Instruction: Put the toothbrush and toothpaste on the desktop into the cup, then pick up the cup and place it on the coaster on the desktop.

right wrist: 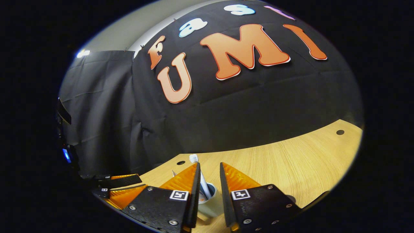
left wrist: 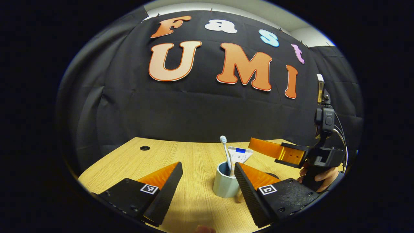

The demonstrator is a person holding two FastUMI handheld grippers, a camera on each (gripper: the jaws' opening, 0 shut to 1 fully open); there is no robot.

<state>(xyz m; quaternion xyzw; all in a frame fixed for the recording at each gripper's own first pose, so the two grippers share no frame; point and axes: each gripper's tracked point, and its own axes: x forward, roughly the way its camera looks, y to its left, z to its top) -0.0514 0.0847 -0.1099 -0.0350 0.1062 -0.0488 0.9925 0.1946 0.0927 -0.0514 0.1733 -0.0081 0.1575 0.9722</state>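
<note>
A pale blue cup stands on the wooden desk. A white toothbrush and a white toothpaste tube stick up out of it. My left gripper is open wide, low over the desk. The cup sits between its fingers, close to the right one and partly hidden by it. My right gripper, held by a hand, hovers just right of the tube. In the right gripper view, the right gripper stands a little open above the cup, with the toothbrush beside its left finger.
A dark round patch, seemingly the coaster, lies behind my left gripper's right finger. The desk has cable holes. The left gripper shows low at the left of the right gripper view. Black cloth walls the desk's far side.
</note>
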